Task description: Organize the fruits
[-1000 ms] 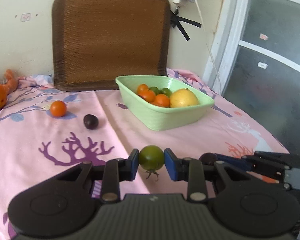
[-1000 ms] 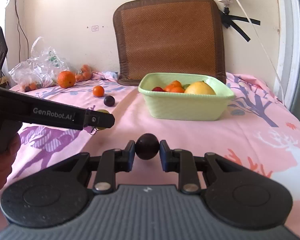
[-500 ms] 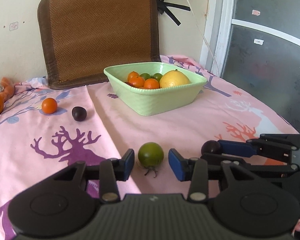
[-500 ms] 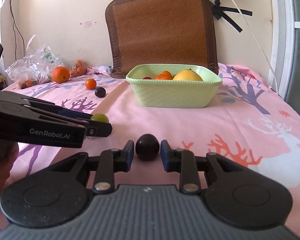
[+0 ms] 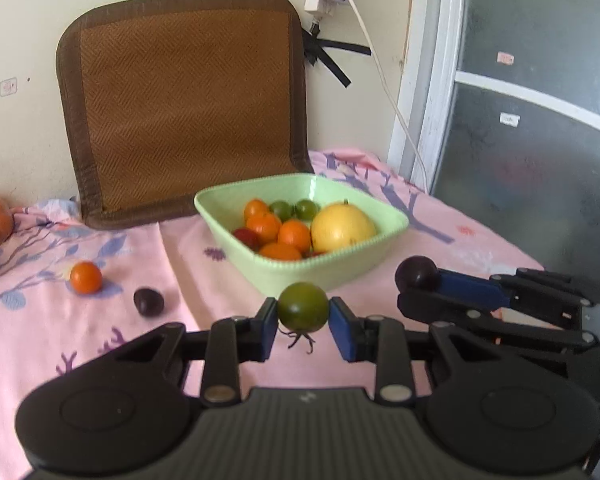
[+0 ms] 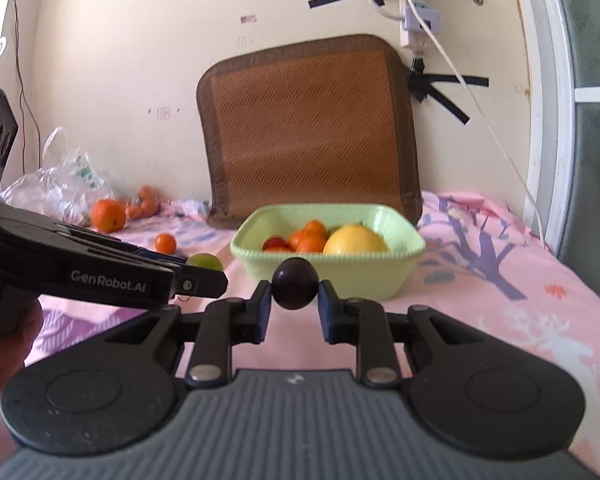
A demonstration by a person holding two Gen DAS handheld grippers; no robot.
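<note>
My left gripper point(image 5: 303, 326) is shut on a green tomato point(image 5: 302, 306) and holds it above the pink cloth, just short of the light green bowl point(image 5: 332, 270). My right gripper point(image 6: 294, 304) is shut on a dark purple plum point(image 6: 295, 283), also lifted in front of the bowl point(image 6: 396, 276). The bowl holds several orange tomatoes, green tomatoes and a large yellow fruit point(image 5: 342, 227). An orange tomato point(image 5: 85, 277) and a second dark plum point(image 5: 148, 301) lie on the cloth to the left. The right gripper also shows in the left wrist view point(image 5: 416, 280).
A brown woven mat point(image 5: 184, 104) leans on the wall behind the bowl. An orange point(image 6: 108, 216) and a plastic bag point(image 6: 56, 188) sit at the far left. A glass door point(image 5: 540, 120) stands to the right. A cable point(image 5: 380, 64) hangs from the wall.
My left gripper closed on the green tomato and lifted it off the cloth. Both grippers rose and moved toward the bowl with their fruits.
</note>
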